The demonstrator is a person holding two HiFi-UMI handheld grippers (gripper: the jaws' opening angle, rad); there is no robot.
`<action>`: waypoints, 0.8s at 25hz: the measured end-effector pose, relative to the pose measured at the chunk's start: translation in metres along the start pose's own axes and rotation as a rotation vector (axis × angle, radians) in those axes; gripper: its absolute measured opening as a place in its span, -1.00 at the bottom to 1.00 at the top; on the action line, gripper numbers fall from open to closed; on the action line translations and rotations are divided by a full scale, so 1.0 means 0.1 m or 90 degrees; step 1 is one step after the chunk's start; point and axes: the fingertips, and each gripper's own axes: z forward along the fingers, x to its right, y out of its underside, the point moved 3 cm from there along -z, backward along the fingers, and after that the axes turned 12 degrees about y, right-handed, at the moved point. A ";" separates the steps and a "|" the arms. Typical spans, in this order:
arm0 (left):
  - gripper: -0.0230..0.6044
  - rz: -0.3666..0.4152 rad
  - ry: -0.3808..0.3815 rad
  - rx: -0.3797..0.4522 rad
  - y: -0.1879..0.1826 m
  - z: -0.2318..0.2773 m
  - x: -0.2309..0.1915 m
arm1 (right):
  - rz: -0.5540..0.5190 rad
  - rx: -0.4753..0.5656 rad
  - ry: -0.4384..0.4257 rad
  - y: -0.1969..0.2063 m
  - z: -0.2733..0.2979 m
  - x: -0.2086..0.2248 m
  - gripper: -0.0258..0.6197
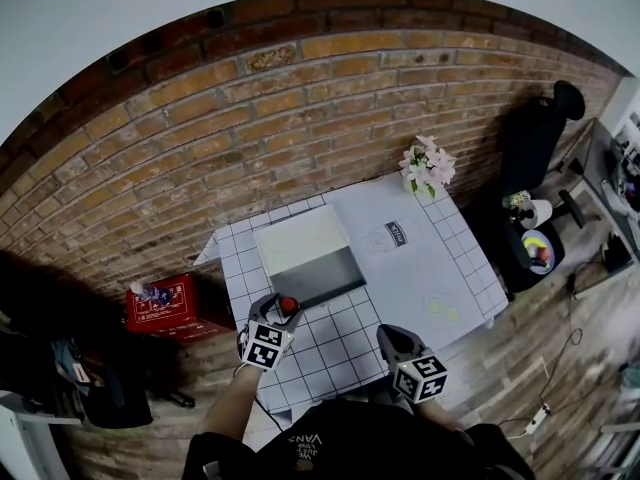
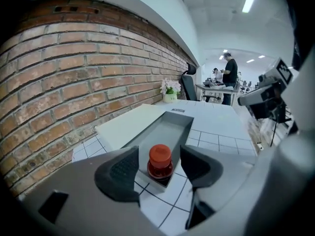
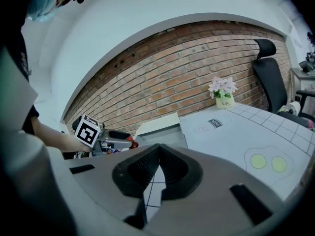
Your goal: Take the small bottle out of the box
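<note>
A red brick wall [image 1: 200, 148] ran behind the tiled tabletop [image 1: 335, 353]; a black office chair [image 1: 535, 136] stood on the wood floor [image 1: 490, 380].

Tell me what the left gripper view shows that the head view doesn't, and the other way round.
Only the left gripper view: the left gripper's jaws stand apart on either side of the small red-capped bottle, pads clear of it, and a person in dark clothes stands at a far desk. Only the head view: the right gripper and a red box on the floor. Both: the bottle, the open grey box, the pink flowers in a white pot, the brick wall.
</note>
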 end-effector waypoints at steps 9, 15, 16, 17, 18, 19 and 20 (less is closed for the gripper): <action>-0.11 -0.008 0.050 -0.062 0.10 0.12 -0.03 | 0.004 0.000 0.007 0.03 -0.06 0.06 -0.92; -0.11 -0.015 0.086 -0.112 0.14 0.21 -0.06 | 0.007 -0.001 0.004 0.05 -0.06 0.07 -0.92; -0.11 -0.017 0.099 -0.128 0.16 0.23 -0.05 | 0.007 -0.002 0.004 0.05 -0.06 0.08 -0.92; -0.11 -0.020 0.111 -0.142 0.17 0.24 -0.04 | 0.007 -0.003 0.005 0.05 -0.06 0.08 -0.92; -0.11 -0.022 0.120 -0.153 0.18 0.25 -0.03 | 0.008 -0.003 0.006 0.05 -0.06 0.09 -0.92; -0.11 -0.022 0.126 -0.161 0.18 0.25 -0.03 | 0.008 -0.004 0.007 0.06 -0.06 0.09 -0.92; -0.11 -0.023 0.130 -0.165 0.18 0.26 -0.03 | 0.009 -0.005 0.009 0.06 -0.06 0.10 -0.92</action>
